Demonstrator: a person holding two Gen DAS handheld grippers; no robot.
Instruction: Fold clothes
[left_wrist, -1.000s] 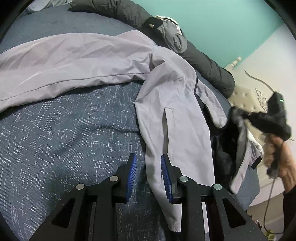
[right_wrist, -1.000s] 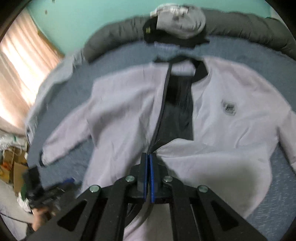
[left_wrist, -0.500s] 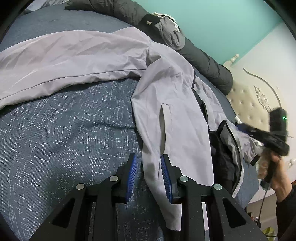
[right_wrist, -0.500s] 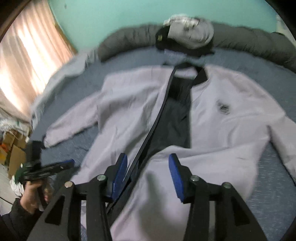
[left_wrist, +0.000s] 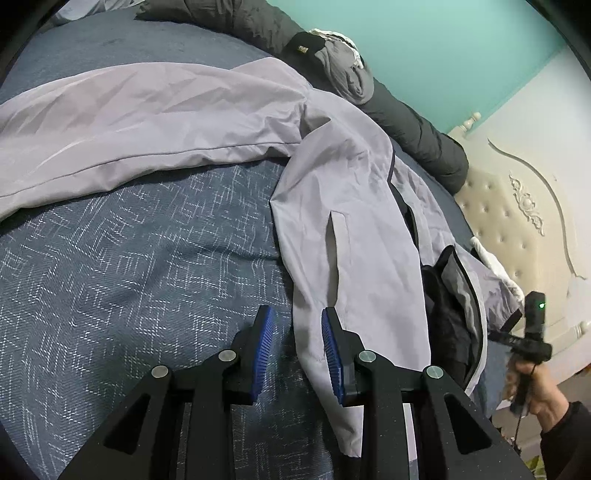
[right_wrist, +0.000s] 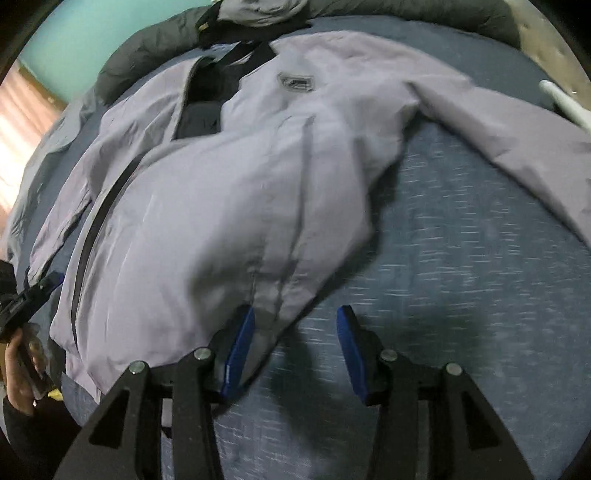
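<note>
A pale grey zip jacket (left_wrist: 351, 206) with a dark lining lies spread on the blue patterned bedspread (left_wrist: 129, 280). In the left wrist view my left gripper (left_wrist: 295, 332) is open, its jaws either side of the jacket's side edge near the hem. One sleeve (left_wrist: 129, 129) stretches to the left. In the right wrist view the jacket (right_wrist: 221, 206) lies front up, zip partly open. My right gripper (right_wrist: 295, 332) is open at the jacket's lower right hem corner, with the cloth against the left pad (right_wrist: 240, 347). The other sleeve (right_wrist: 517, 125) runs right.
A dark grey puffer garment (left_wrist: 406, 122) and a bundle of folded clothes (left_wrist: 343, 70) lie along the far edge of the bed. A cream tufted headboard (left_wrist: 517, 206) stands at the right. The hand with the right gripper (left_wrist: 528, 343) shows past the bed edge.
My right gripper let go of the zip edge, opened, and moved right to the hem corner. The jacket front has dropped flat. My left gripper has barely moved.
</note>
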